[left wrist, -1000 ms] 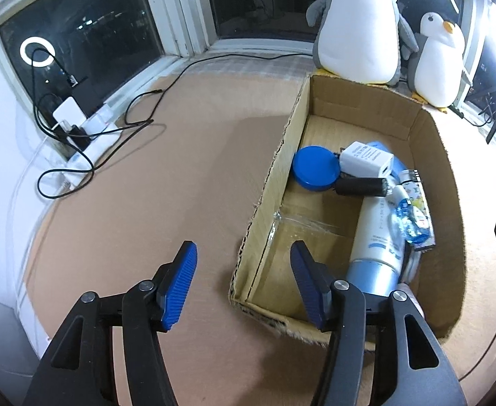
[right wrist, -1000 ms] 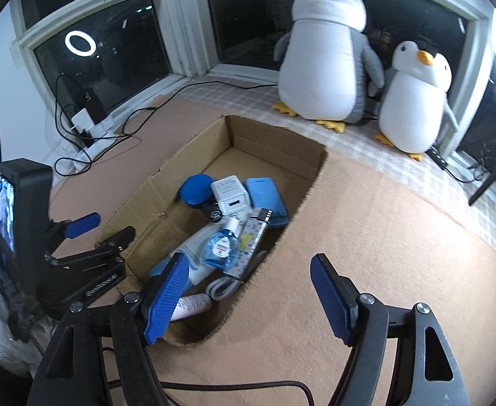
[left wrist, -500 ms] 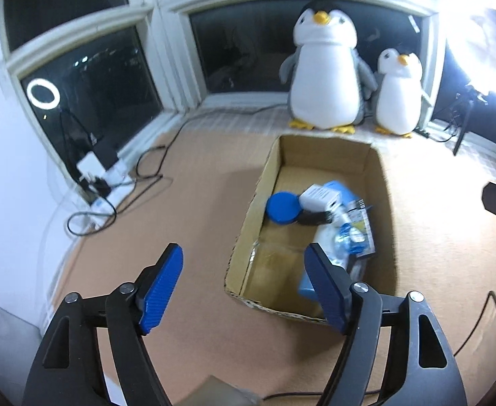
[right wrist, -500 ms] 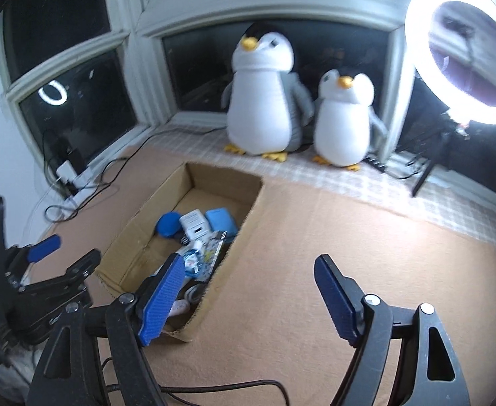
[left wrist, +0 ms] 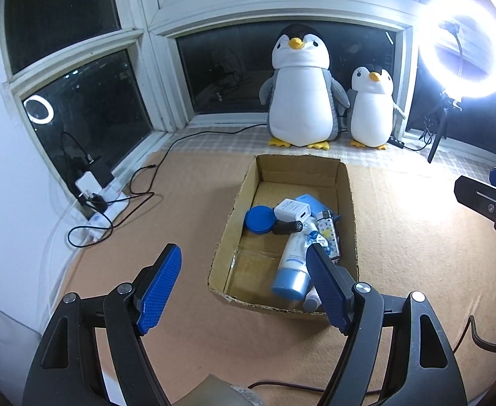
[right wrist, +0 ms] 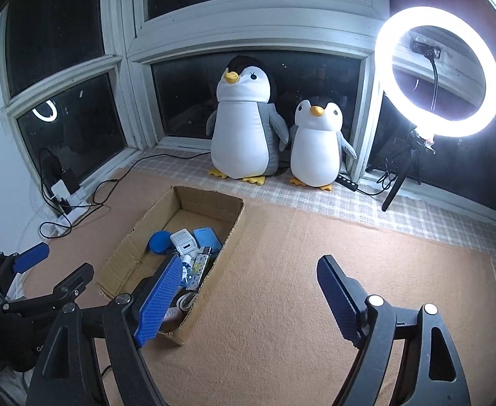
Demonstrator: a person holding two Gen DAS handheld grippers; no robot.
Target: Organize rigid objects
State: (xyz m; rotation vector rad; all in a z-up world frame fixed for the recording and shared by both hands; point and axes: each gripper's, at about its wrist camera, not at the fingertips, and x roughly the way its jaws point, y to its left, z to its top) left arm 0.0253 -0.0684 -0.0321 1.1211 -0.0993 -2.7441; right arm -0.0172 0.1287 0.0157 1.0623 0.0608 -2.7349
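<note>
Cardboard box (left wrist: 348,209), open-topped, on a tan carpet (left wrist: 187,209), long axis running away from both cameras toward the window sill. Contents, all at the near and middle part, far end bare:
- round blue lid (left wrist: 260,219), against the left wall;
- white charger block (left wrist: 292,210), just right of the lid, partly over a light-blue flat case (left wrist: 310,201);
- black cylinder (left wrist: 286,227), lying crosswise below the charger;
- white-and-blue tube (left wrist: 293,264), lengthwise, its blue end toward the near wall;
- small clear bottle with blue liquid (left wrist: 315,238), resting beside the tube's top;
- patterned flat packet (left wrist: 329,233), along the right wall.

Left gripper (left wrist: 244,287): jaws spread wide, nothing between the pads; they have just been opening. It hangs above and short of the box's near edge; the right fingertip overlaps the tube's blue end in the left wrist view, apart from it.

Right gripper (right wrist: 244,296): jaws spread wide and empty, also just opening. It sits over bare carpet to the right of the box; its left fingertip overlaps the box's near right corner in the right wrist view, without contact.

Background: two plush penguins, large (left wrist: 302,91) and small (left wrist: 371,108), on the sill beyond the box; lit ring light (right wrist: 437,71) at right; power strip (left wrist: 102,203) with cables at left.
</note>
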